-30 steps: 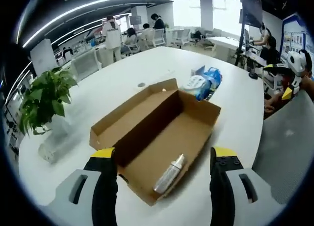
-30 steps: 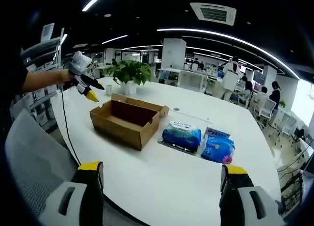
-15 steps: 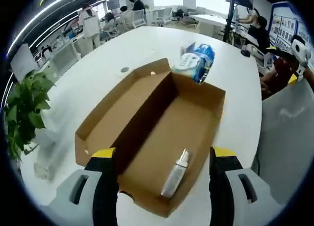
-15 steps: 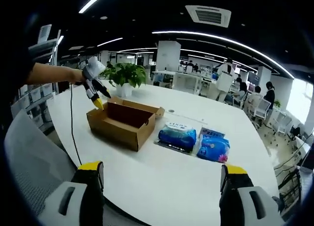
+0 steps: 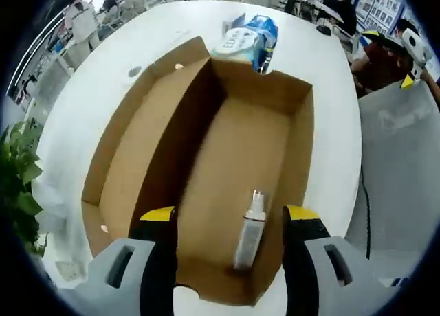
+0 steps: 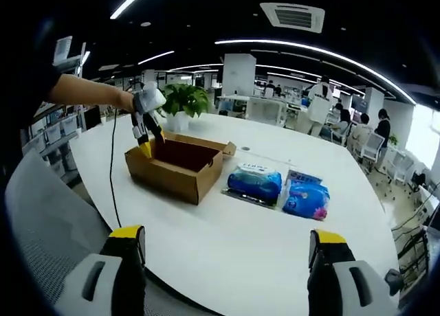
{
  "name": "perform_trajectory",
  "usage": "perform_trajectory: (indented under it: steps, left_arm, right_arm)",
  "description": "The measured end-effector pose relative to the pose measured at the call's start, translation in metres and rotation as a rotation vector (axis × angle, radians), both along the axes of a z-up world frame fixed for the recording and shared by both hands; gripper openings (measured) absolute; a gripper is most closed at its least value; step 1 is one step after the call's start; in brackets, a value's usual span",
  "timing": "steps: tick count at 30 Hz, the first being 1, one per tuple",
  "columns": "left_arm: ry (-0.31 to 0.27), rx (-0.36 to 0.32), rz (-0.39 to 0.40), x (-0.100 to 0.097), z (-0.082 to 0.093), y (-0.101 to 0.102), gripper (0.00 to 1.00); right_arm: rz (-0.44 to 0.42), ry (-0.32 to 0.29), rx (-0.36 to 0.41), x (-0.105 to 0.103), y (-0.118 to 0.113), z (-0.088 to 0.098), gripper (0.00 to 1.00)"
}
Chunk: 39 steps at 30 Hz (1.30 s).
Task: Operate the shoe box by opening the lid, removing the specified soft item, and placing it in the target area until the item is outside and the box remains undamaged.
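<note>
The open cardboard shoe box (image 5: 295, 134) lies under my left gripper (image 5: 231, 216), lid flap (image 5: 134, 148) folded out flat to the left. A small pale spray bottle (image 5: 249, 228) lies on the box floor near its close end, between my open jaws and a little below them. In the right gripper view the box (image 6: 172, 175) sits on the white table (image 6: 227, 254), and the left gripper (image 6: 144, 132) points down into its left end. My right gripper (image 6: 227, 244) stands open over the table's near edge, far from the box and holding nothing.
Two blue wipe packs (image 6: 256, 182) (image 6: 307, 199) lie right of the box, also beyond its far end (image 5: 246, 40). A potted plant (image 6: 182, 99) stands behind it. A grey mesh chair back (image 5: 399, 158) is beside the table. People sit at desks behind.
My left gripper has moved in over the box and tipped down, so the bottle now sits between the jaws. The right gripper has hardly moved.
</note>
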<state>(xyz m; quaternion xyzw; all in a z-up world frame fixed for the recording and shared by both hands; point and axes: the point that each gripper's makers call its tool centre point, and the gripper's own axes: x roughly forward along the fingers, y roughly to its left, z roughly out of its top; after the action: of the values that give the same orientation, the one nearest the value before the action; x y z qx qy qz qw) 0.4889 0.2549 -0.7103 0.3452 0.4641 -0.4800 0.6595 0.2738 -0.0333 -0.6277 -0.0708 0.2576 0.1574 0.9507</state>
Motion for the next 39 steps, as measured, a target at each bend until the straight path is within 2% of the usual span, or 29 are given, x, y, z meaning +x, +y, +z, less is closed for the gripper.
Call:
perform_trajectory:
  steps: [3,7,10,21,29,33,39]
  left_arm:
    - [0.012,0.032,-0.03,-0.001,-0.007,-0.004,0.6]
    - [0.04,0.091,-0.095,-0.006,-0.014,-0.006,0.58]
    - [0.046,0.128,-0.132,-0.01,-0.02,-0.006,0.57]
    - [0.087,0.216,-0.215,-0.014,-0.043,-0.01,0.54]
    - [0.098,0.211,-0.207,-0.013,-0.057,-0.008,0.51]
    - [0.059,0.252,-0.215,-0.006,-0.062,0.003,0.47]
    - [0.081,0.248,-0.169,-0.005,-0.063,0.015,0.45]
  right_arm:
    - [-0.001,0.0,-0.011,0.0,-0.001,-0.001,0.98]
    - [0.002,0.009,0.019,-0.001,0.0,-0.003,0.99]
    - [0.011,0.012,-0.019,-0.001,0.0,-0.005,0.99]
    - [-0.004,0.019,-0.026,-0.001,-0.004,-0.006,0.97]
    - [-0.024,0.013,-0.028,0.0,-0.008,-0.005,0.96]
    - [-0.021,0.008,-0.062,0.0,-0.009,-0.005,0.95]
    - [-0.023,0.011,-0.062,0.0,-0.01,-0.005,0.94]
